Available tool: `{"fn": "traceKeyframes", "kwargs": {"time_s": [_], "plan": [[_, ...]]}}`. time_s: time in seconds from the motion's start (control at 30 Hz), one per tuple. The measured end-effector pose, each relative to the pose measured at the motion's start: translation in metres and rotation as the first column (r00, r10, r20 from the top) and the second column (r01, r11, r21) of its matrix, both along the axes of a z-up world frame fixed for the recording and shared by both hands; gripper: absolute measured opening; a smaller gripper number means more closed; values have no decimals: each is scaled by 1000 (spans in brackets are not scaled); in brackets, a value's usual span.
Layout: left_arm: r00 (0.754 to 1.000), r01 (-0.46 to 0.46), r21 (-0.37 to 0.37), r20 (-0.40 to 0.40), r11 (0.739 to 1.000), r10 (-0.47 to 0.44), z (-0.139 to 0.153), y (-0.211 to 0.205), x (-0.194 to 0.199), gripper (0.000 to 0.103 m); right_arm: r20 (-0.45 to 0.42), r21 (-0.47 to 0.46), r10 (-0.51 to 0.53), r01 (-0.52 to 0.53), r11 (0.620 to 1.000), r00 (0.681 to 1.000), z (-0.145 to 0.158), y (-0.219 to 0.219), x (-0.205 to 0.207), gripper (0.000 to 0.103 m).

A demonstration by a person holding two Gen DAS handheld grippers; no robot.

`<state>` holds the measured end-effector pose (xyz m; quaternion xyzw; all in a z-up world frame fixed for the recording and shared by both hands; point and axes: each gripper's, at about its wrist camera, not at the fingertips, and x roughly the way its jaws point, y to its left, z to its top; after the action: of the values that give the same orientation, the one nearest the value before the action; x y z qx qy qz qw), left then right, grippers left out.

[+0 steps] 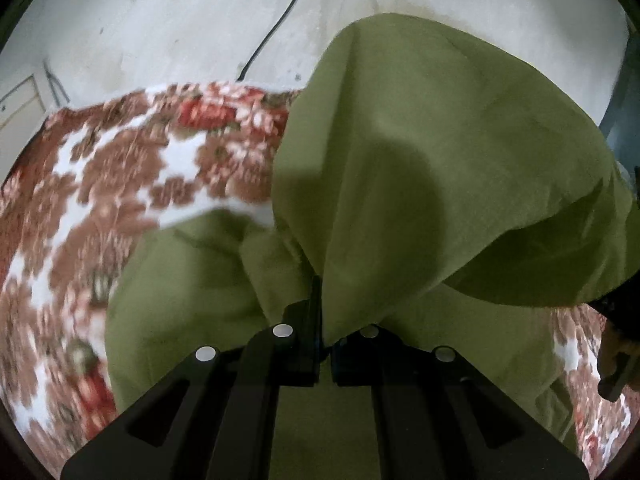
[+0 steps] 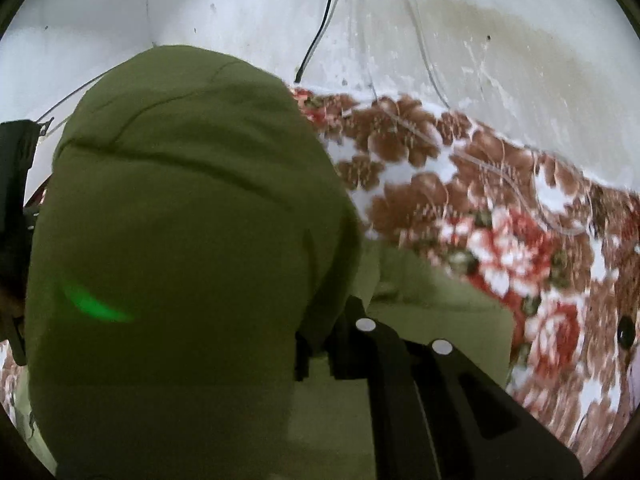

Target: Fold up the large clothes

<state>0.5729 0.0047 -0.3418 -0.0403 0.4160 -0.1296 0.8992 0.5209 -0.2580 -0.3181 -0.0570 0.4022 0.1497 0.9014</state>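
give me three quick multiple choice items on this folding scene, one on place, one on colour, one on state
1. Where does the lower part of the olive-green cloth garment lie?
A. on a bare wooden floor
B. on the red, brown and white floral bedspread
C. in a basket

2. What colour is the thin cable hanging down the white wall?
A. black
B. yellow
C. blue

3. How do the jaws of the left gripper stand?
A. wide open and empty
B. shut on a fold of the garment
C. shut on the cable

Answers:
1 B, green fabric spreads over the floral print in both wrist views.
2 A, it shows as a dark line on the pale wall.
3 B, cloth rises out from between the closed jaws; the right gripper pinches the garment likewise.
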Motion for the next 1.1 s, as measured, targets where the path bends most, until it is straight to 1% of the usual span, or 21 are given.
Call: {"fn": "traceKeyframes", "kwargs": {"time_s": [0.07, 0.17, 0.2, 0.27, 0.3, 0.37, 0.43, 0.5, 0.53, 0.6, 0.67, 0.7, 0.73, 0.77, 0.8, 0.83, 0.87, 0.9, 0.97, 1.0, 1.1], "plan": [[1000, -9, -5, -18, 1000, 9, -11, 2, -13, 3, -27, 7, -17, 17, 1000, 999, -16, -6, -11, 7], [999, -6, 10, -36, 1000, 6, -27, 1, -34, 3, -61, 3, -41, 41, 999, 997, -35, -7, -28, 11], [999, -4, 21, -44, 1000, 5, -35, 1, -43, 3, -89, 1, -47, 47, 999, 995, -45, -9, -36, 15], [998, -4, 33, -62, 999, 6, -46, 1, -56, 4, -126, -8, -43, 42, 999, 991, -59, -8, -53, 18], [998, -7, 35, -69, 999, 9, -50, 2, -61, 4, -139, -19, -37, 35, 999, 990, -66, -9, -60, 21], [996, -12, 41, -90, 999, 16, -60, 4, -76, 4, -168, -53, -33, 24, 998, 985, -79, -9, -77, 34], [995, -10, 51, -96, 999, 15, -66, 7, -84, 5, -200, -53, -60, 50, 997, 978, -90, -12, -90, 62], [996, -3, 73, -90, 997, 9, -68, 8, -91, 7, -243, -23, -72, 69, 997, 967, -98, -17, -101, 72], [996, 0, 80, -90, 997, 7, -69, 9, -94, 8, -266, -26, -81, 76, 997, 960, -102, -19, -108, 80], [995, 6, 93, -98, 996, 3, -71, 12, -99, 9, -299, -49, -91, 80, 996, 950, -110, -26, -125, 86], [993, 19, 113, -121, 993, -5, -73, 15, -107, 26, -325, -70, -102, 83, 994, 940, -116, -34, -143, 87], [992, 28, 126, -129, 992, -12, -72, 18, -114, 46, -344, -87, -115, 90, 992, 932, -119, -43, -155, 87], [992, 37, 139, -122, 990, -20, -70, 21, -123, 51, -357, -101, -133, 103, 990, 924, -120, -52, -165, 87], [993, 40, 151, -118, 988, -22, -68, 24, -130, 51, -367, -107, -155, 124, 987, 917, -119, -61, -173, 87], [992, 50, 164, -125, 985, -29, -65, 31, -142, 54, -373, -105, -172, 143, 984, 912, -117, -68, -177, 87], [991, 54, 168, -130, 984, -32, -62, 36, -149, 59, -373, -98, -189, 164, 982, 909, -111, -74, -181, 87], [991, 52, 174, -127, 983, -30, -55, 44, -159, 60, -361, -86, -203, 185, 979, 910, -101, -79, -181, 87], [993, 42, 175, -116, 984, -22, -46, 52, -167, 61, -350, -77, -206, 191, 979, 914, -91, -80, -178, 87], [995, 23, 161, -95, 987, -8, -27, 61, -173, 65, -302, -49, -197, 191, 980, 933, -67, -73, -164, 88], [997, 12, 146, -78, 989, -1, -16, 64, -172, 66, -274, -34, -186, 184, 982, 944, -56, -66, -155, 90], [1000, -13, 72, -11, 997, 14, 22, 67, -158, 69, -205, -11, -152, 153, 988, 967, -30, -38, -127, 91]]}}
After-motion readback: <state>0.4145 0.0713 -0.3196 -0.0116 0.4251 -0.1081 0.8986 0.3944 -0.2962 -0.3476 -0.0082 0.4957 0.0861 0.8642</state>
